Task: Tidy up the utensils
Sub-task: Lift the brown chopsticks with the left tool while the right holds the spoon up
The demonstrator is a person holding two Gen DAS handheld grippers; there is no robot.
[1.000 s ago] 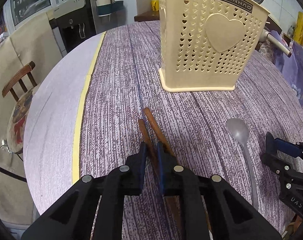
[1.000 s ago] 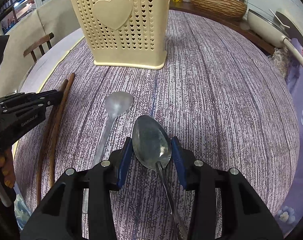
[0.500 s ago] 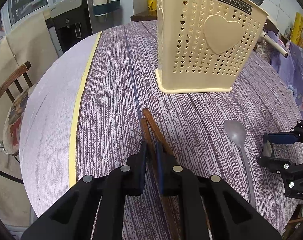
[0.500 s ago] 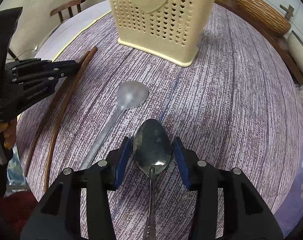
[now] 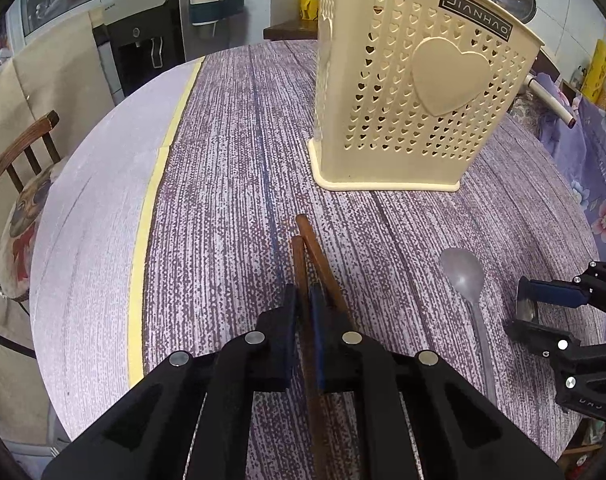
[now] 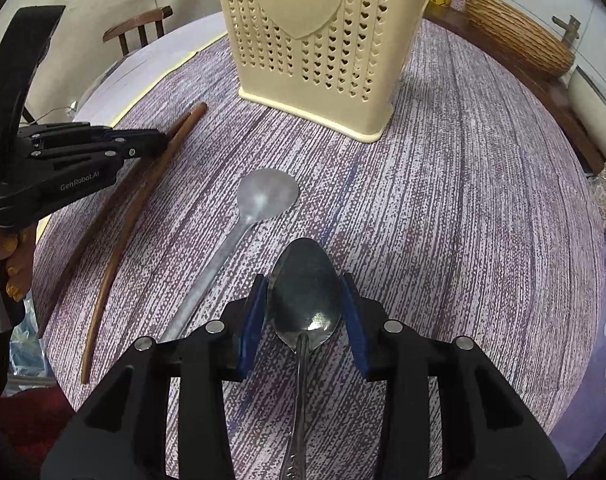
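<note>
Both black two-finger tools sit low over the round table with its purple-and-white streaked cloth [image 5: 223, 160]. On the left, the left gripper [image 5: 303, 312] has its blue-lined pads pressed close together on one stick of the pair of brown wooden chopsticks [image 5: 307, 256]; the other stick runs just outside its right finger, the two sticks nearly touching at their far tips. Seen from the right wrist camera, those chopsticks [image 6: 143, 196] lie long and slightly curved along the left of the cloth, with the left gripper [image 6: 159, 146] over their far ends.

To the right, the right gripper [image 6: 305, 312] has its blue pads on either side of the bowl of a dark shiny metal spoon [image 6: 305, 300], both pads touching the bowl's edges, the ornate handle trailing back between the arms. From the left wrist view the right gripper [image 5: 523, 316] appears at the far right edge.

Between the two tools lies a pale grey matte spoon [image 6: 263, 200], bowl pointing toward the far side, handle slanting back beside the right tool; the left camera shows this grey spoon [image 5: 463, 276] too.

Farther off stands a cream plastic utensil basket with heart-shaped holes and a raised heart [image 5: 415, 92], upright on the cloth, well apart from the utensils. A wooden chair [image 5: 23, 148] sits beyond the table's left edge, and a woven wicker basket [image 6: 515, 36] rests at the far right.
</note>
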